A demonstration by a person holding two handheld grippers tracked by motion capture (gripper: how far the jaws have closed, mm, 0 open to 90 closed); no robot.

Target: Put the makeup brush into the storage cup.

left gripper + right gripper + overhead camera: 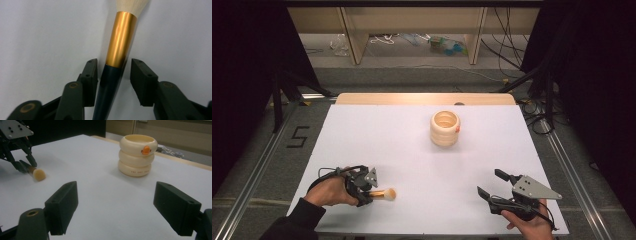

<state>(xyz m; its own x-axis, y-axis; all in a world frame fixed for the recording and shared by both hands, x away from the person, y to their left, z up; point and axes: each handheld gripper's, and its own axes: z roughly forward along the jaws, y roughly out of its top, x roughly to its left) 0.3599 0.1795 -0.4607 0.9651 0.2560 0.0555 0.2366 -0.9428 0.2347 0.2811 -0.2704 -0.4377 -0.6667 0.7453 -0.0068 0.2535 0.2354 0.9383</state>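
Brush (pixel 117 57) between low left jaws

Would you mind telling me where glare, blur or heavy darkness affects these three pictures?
In the left gripper view, a bright streak of glare runs down the brush on its gold ferrule, and the bristles at the top are soft. In the right gripper view, the near jaws are blurred while the cream holder is fairly sharp. In the high view, the table is brightly lit and the surroundings fall into black.
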